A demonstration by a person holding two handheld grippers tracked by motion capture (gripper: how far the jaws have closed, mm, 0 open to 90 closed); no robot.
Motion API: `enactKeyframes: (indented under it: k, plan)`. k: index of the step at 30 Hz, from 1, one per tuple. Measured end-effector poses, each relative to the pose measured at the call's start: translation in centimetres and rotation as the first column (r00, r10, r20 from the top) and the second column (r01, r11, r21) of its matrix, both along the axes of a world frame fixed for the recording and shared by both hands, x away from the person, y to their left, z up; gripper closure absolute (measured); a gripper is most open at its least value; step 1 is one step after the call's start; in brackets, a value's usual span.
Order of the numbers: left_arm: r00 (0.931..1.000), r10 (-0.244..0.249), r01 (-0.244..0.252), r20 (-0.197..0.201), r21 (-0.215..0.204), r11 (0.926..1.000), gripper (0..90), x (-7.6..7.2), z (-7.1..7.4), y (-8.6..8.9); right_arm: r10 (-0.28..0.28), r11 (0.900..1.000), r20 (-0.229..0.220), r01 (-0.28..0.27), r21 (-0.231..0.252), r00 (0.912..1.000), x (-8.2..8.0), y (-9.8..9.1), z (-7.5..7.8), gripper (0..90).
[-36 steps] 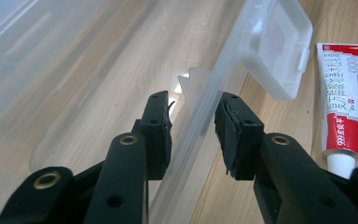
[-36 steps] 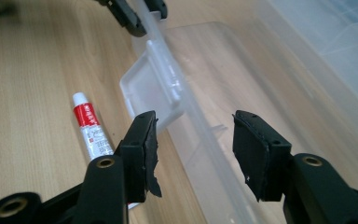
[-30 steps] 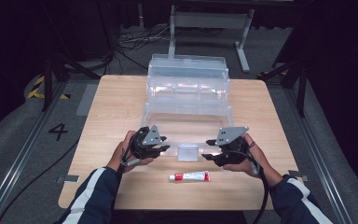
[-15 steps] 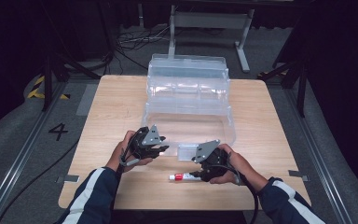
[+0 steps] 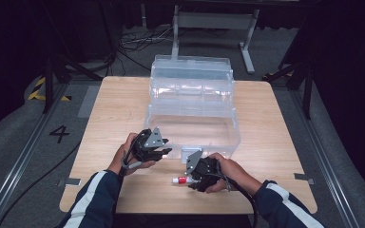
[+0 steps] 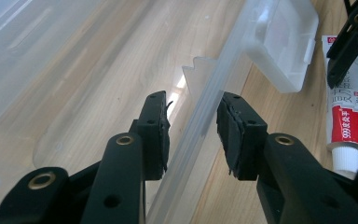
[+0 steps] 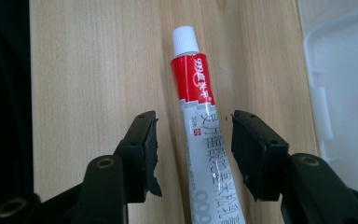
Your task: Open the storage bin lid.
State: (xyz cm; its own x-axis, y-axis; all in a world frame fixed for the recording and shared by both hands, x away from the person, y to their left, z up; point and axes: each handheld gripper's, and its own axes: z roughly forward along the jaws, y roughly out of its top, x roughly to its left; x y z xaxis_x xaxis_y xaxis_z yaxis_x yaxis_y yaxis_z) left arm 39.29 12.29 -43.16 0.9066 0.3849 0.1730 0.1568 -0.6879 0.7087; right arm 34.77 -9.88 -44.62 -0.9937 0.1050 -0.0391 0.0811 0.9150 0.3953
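One ointment tube (image 7: pixel 204 135) flat on the table (image 7: pixel 98 70) — between the right gripper (image 7: pixel 195 149)'s parted jaws, untouched.

We see a table (image 5: pixel 109 109) of pale wood grain with a smooth matt face. The storage box (image 5: pixel 192 102) is clear glossy plastic, its latch (image 6: pixel 284 42) frosted. The tube (image 7: pixel 205 140) has a shiny red and silver skin and a ribbed white plastic cap. Each claw, left (image 6: pixel 192 135) and right (image 7: pixel 193 151), is matt black plastic with brass-coloured rivets and rough, frayed pads.
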Motion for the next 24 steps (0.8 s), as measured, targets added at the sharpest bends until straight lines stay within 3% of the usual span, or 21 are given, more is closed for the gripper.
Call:
enactKeyframes:
  k: [10, 24]
  plan:
    - [1.0000, -0.003, 0.003, -0.003, -0.001, 1.0000, 63.4, 0.1, -0.1, 0.1, 0.028, 0.9970, -0.038, -0.031, -0.071, 0.9989, 0.2, 1.7, -1.2, 52.8]
    - [1.0000, -0.003, 0.003, -0.007, -0.001, 1.0000, 63.4, 0.1, -0.1, 0.1, 0.026, 0.9969, -0.078, -0.032, -0.072, 0.9966, 0.3, 1.8, -1.1, 63.0]
